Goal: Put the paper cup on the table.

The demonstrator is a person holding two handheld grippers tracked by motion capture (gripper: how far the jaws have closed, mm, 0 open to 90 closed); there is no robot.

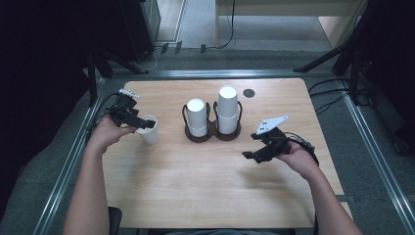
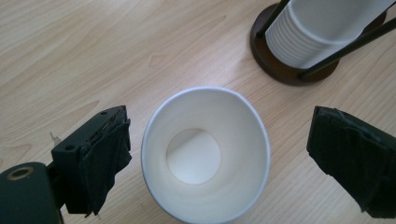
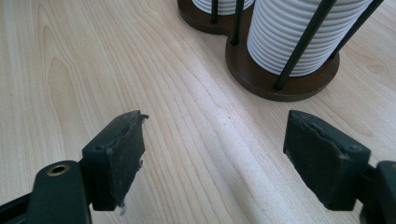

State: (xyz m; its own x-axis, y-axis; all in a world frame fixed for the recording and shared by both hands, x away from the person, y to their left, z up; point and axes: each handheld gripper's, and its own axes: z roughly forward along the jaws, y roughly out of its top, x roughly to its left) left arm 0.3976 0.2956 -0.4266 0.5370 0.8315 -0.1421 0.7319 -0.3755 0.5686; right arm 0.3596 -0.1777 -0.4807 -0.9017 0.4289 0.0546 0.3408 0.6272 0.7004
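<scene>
Two stacks of white cups (image 1: 227, 110) stand in a dark twin holder (image 1: 211, 133) near the middle of the bench (image 1: 205, 196), and one single paper cup (image 1: 149, 129) stands apart, to the left of that holder. The left gripper (image 1: 141, 123) sits right over this cup; in the left gripper view the jaws are spread wide on either side of the cup's rim (image 2: 205, 154), with a gap on each side, so nothing is grasped. Judging from this, the cup is either just set down or about to be picked up; I cannot tell which, so the work looks somewhere in its middle, with the stacks in the holder left to deal with. The cup stands upright, its long axis vertical, open mouth pointing up and its bottom on the bench. The right gripper (image 1: 254, 155) hovers to the right of the holder and nearer the person, jaws likewise released and empty, pointed toward the holder's base (image 3: 280, 70).
</scene>
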